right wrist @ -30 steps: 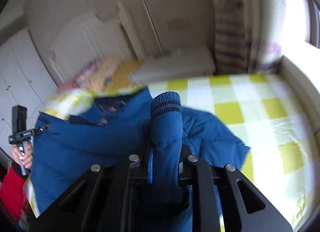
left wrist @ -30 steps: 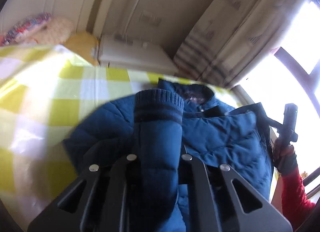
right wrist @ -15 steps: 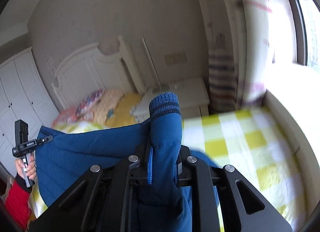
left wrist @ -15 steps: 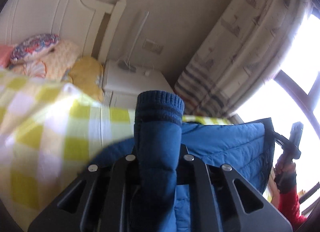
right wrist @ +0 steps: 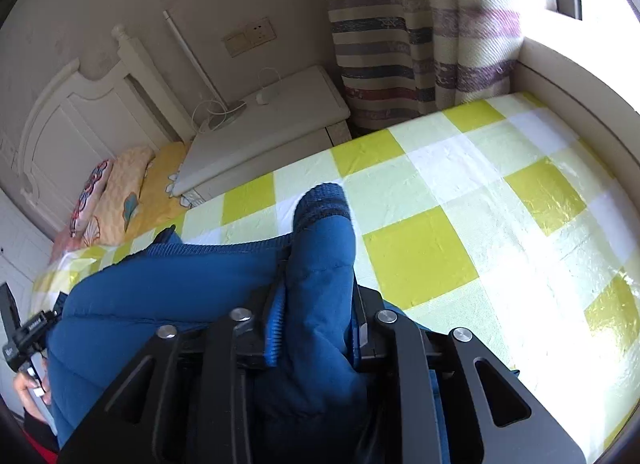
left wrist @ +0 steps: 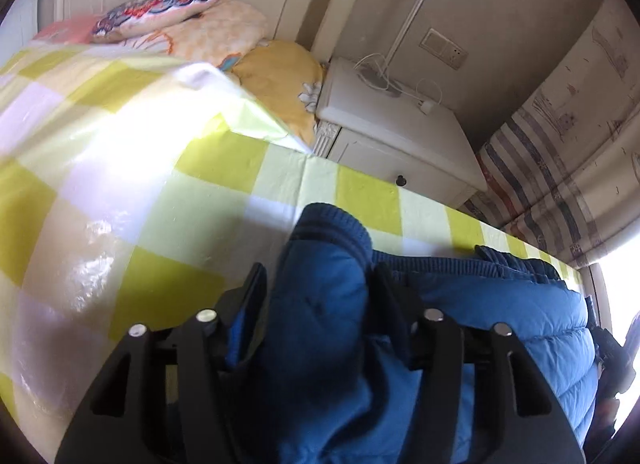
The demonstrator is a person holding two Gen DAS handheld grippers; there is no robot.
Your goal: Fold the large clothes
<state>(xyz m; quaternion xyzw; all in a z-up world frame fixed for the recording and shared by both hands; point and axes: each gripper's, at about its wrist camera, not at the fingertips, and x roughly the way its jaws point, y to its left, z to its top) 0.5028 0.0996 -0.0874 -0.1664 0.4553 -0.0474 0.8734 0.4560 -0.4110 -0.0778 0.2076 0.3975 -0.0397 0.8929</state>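
Sleeves coming down onto the bed

Left tool (left wrist: 320, 296) has just been opening, sleeve (left wrist: 320, 304) loose between its jaws; right tool (right wrist: 316, 304) clamped on the other sleeve (right wrist: 320, 264). One blue jacket (right wrist: 168, 288) lies on the checked bedspread (right wrist: 480, 204), collar toward ten o'clock. Best: lay both cuffs flat, release evenly. Two sleeves, two tools.

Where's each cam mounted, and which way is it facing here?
Left wrist: on the left gripper, aimed down at a blue jacket sleeve on the checked cover; jaws just opened.
Right wrist: on the right gripper, jaws shut on the other sleeve; a hand shows.
Shared: jacket, cover, nightstand, curtain.
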